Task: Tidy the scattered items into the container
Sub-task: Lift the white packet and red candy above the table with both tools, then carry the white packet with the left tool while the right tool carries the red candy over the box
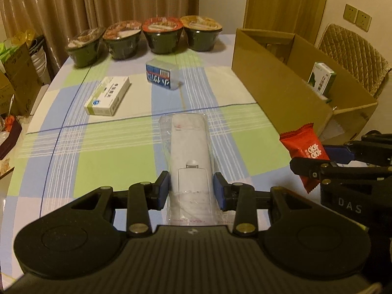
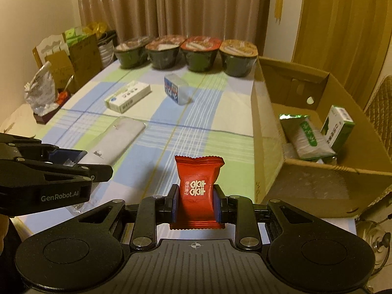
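Note:
My left gripper [image 1: 191, 188] is shut on a white remote control in a clear plastic bag [image 1: 189, 152], which points away across the checked tablecloth; from the right wrist the remote [image 2: 117, 134] lies at the left. My right gripper [image 2: 197, 202] is shut on a red candy packet [image 2: 197, 186], held upright near the table's front; the packet [image 1: 306, 150] shows at the right in the left wrist view. The open cardboard box [image 2: 318, 183] stands at the right and holds a green-and-white box [image 2: 339, 127] and a green pouch [image 2: 306, 134]. A white medicine box [image 1: 107, 96] and a blue-and-white pack [image 1: 161, 73] lie on the table.
A row of sealed instant noodle bowls [image 1: 161, 36] lines the far edge of the table. Bags and cartons [image 2: 73, 58] crowd the floor at the left, with a crumpled plastic bag [image 2: 40, 90]. A wicker chair back [image 1: 355, 54] rises behind the cardboard box.

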Available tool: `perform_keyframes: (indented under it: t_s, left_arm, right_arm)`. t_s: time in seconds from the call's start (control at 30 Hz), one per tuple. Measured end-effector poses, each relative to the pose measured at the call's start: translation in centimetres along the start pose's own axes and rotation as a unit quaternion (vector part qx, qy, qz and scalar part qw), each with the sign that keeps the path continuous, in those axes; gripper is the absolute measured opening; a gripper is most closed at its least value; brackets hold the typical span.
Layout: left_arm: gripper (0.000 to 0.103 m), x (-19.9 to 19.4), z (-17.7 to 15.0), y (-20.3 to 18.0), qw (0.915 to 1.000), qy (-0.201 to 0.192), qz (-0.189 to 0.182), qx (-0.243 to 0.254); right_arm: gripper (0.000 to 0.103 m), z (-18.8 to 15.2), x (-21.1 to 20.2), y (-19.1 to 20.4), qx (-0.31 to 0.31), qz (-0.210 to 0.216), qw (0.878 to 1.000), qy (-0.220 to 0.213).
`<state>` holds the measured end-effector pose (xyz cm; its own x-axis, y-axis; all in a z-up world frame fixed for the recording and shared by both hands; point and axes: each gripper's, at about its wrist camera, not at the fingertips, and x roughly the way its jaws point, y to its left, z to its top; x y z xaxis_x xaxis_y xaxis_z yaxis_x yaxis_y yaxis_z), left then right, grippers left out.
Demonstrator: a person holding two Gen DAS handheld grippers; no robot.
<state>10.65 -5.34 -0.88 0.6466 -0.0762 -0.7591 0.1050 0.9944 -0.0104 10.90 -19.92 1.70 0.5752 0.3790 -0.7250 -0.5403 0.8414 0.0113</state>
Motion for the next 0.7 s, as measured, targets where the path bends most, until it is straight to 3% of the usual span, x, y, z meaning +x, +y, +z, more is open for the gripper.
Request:
perform_keyframes:
  t_s: [0.37,0.7]
  left_arm:
    - [0.033,-2.3,1.4,-2.4,0.9997,-0.019,-0.012,0.008]
    - [0.033,-3.3,4.3,-6.0,0.9983,-0.039,-0.042,0.013]
  right_arm:
    - [0.03,0.9,-3.2,-1.8,0.016,-0.013,0.999,-0.037]
    - [0.03,2.0,-5.6,-5.9,0.046,-0.044,0.996,-0.067]
